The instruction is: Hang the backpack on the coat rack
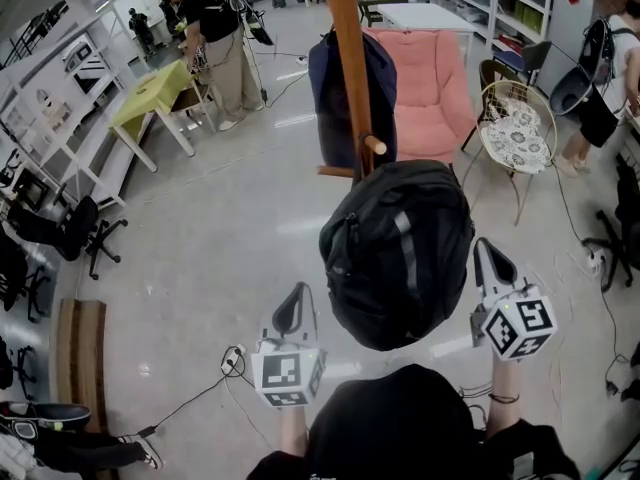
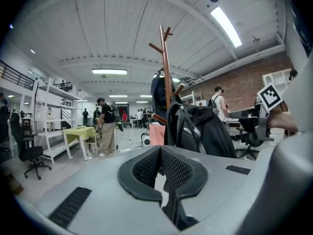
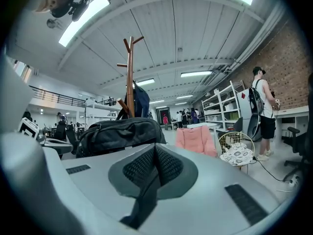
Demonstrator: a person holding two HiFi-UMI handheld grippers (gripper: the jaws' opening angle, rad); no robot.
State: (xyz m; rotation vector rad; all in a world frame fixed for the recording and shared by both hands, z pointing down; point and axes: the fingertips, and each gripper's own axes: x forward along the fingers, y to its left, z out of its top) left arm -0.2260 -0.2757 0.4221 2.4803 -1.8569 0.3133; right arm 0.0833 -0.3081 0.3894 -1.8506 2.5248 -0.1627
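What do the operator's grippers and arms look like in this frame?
Both the left gripper and right gripper have grey bodies, black tapered jaws with mesh-textured pads, and a white cube printed with black square markers. The person wears a black top and a dark band on the right wrist.

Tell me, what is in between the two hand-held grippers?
The black backpack, hanging on the wooden coat rack, sits between the left hand-held gripper and the right hand-held gripper. The head view shows it.
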